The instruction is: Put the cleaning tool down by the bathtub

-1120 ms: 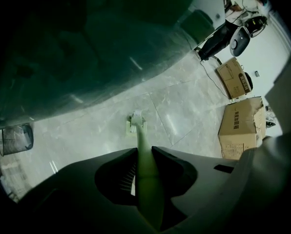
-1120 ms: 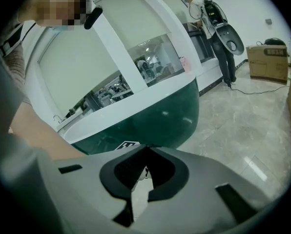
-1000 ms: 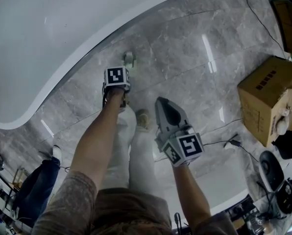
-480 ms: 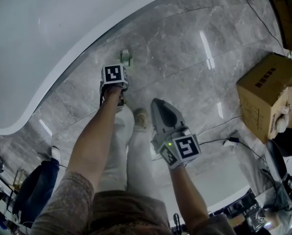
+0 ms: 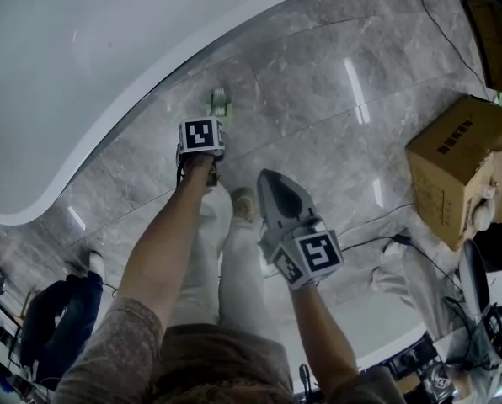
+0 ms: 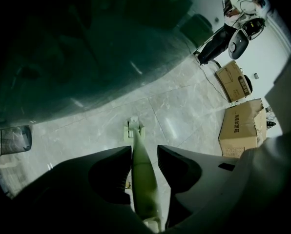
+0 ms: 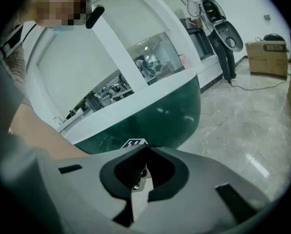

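The cleaning tool is a pale green long-handled brush. Its head (image 5: 221, 101) rests on the marble floor beside the bathtub (image 5: 82, 66). In the left gripper view its handle (image 6: 143, 179) runs up between my left gripper's (image 6: 144, 149) jaws, which have just been opening. The handle leans on the left jaw with a gap to the right one. In the head view that gripper (image 5: 202, 141) points almost straight down. My right gripper (image 5: 272, 175) hangs apart, nearer me, shut on nothing (image 7: 146, 149). It faces the tub's dark green wall (image 7: 155, 116).
A cardboard box (image 5: 457, 167) stands on the floor at the right, with a cable (image 5: 386, 242) lying near it. Someone's dark trouser leg (image 5: 57, 318) is at the lower left. A mesh bin (image 6: 11, 139) sits by the tub. Another person (image 7: 218, 23) stands far off.
Both grippers hold about the same places in the head view, and the brush head stays at the same spot on the floor. A pale shape has appeared at the lower right.
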{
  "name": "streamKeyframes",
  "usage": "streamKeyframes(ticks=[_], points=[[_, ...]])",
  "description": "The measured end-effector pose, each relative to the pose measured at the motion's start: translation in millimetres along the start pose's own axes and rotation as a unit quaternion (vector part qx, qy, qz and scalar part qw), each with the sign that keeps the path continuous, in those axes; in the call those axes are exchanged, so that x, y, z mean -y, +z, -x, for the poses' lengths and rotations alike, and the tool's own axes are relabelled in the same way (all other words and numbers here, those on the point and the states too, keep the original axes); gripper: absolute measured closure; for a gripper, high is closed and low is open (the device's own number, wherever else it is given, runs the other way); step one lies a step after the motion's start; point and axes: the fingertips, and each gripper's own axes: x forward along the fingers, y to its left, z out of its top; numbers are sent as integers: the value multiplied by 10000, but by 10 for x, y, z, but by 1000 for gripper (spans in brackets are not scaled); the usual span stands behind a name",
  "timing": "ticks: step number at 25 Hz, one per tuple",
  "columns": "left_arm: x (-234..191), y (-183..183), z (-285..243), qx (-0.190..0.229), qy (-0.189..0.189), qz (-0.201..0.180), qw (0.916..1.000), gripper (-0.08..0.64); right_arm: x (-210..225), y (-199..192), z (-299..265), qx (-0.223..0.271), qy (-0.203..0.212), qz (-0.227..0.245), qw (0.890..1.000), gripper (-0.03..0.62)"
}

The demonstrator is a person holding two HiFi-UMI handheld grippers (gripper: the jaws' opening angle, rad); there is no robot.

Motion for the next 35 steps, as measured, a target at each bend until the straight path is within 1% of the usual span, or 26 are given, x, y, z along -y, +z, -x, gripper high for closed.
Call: streamKeyframes(ticks=[7, 13, 15, 16, 18, 19, 24, 27, 31, 35], points=[[21, -4, 326, 86, -7, -23, 10000, 385, -101, 146, 98, -8, 48, 108, 9999, 592], [80, 24, 826, 294, -37, -13, 9996, 390, -290, 347, 268, 77, 78, 139, 9998, 592], [130, 11, 1037, 393, -47, -8, 9992, 416, -367, 418, 368, 119, 87, 110, 9998, 592], [167, -5, 1144, 439, -62, -1, 9990, 441, -409, 459, 426, 145, 104, 107, 9998, 592], [257, -39, 1350, 516, -131, 19, 9986, 552, -494, 545, 542, 185, 154, 126, 9996, 592], [307, -56, 1447, 532, -184, 19, 9984, 560, -539, 586, 594, 196, 182, 136, 9996, 592], [494, -121, 1956, 632, -365, -46, 9973, 560, -807, 745, 840, 227, 303, 131, 9992, 592], [601, -240, 2338, 694, -445, -42, 9966, 560, -918, 812, 1065, 246, 300, 71, 9992, 592], [750, -407, 2880, 802, -506, -248, 9952, 560, -1022, 932, 1380, 282, 293, 10, 9992, 592], [826, -501, 3442, 1055, -621, -500, 9912, 560, -1181, 1054, 1558, 251, 343, 26, 9991, 592]])
